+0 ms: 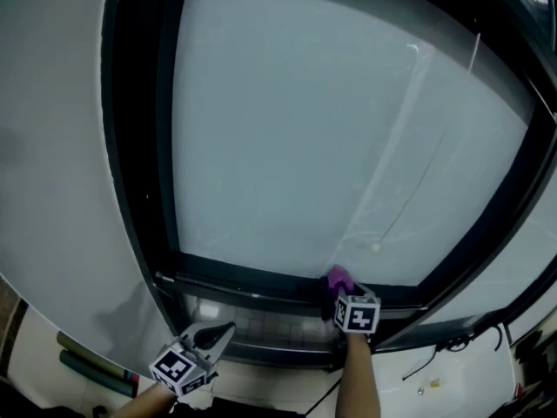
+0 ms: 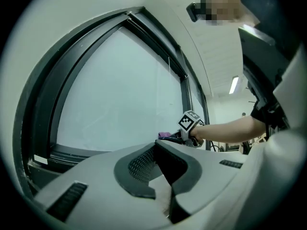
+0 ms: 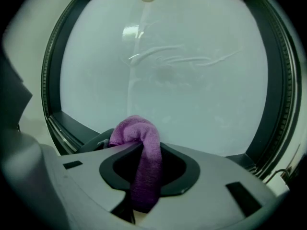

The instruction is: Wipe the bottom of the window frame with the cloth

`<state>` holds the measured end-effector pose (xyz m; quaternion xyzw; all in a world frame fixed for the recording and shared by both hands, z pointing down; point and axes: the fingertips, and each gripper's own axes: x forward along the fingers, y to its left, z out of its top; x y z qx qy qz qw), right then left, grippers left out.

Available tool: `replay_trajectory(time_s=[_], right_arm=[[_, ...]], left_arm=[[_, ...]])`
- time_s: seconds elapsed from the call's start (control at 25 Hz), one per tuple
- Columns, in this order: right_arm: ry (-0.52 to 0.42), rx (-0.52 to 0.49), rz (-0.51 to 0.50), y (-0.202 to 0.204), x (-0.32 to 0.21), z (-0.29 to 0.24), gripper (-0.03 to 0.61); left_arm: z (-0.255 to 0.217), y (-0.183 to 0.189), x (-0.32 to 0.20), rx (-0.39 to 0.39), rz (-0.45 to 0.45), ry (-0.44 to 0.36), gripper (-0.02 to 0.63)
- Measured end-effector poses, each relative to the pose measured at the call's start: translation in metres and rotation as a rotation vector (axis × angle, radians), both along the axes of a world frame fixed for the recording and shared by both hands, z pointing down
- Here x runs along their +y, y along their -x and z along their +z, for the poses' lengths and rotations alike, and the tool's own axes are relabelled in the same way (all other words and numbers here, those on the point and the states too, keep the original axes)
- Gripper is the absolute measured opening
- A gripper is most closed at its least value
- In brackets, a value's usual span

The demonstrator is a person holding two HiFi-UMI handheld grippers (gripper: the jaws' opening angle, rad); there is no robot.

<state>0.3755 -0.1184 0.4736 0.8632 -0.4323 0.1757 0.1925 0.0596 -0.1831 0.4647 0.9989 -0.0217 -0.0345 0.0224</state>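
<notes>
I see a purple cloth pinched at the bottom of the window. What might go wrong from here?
1. The cloth is only a small wad in the right gripper, so dragging it along the frame might pull it loose.
2. So little cloth sticks out that the hard jaws may scrape the frame or the glass.

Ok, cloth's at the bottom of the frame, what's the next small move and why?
Probably slide the right claw left along the bottom rail: the purple cloth clamped in it sits right of the rail's middle, so most of the rail lies leftward.
</notes>
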Motion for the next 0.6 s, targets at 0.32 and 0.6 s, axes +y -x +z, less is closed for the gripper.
replay_trajectory(time_s=[0.32,0.6], right_arm=[[0.184,0.074,-0.224,0.016,-0.016,0.006,0.097],[0.153,0.011,-0.283,0.004,0.001,0.019,0.098]], left_arm=[[-0.012,-0.042,0.02,0.036,-0.073,0.048,0.006],[-0.02,-0.095,0.045,0.07,-0.074,0.05,0.006]])
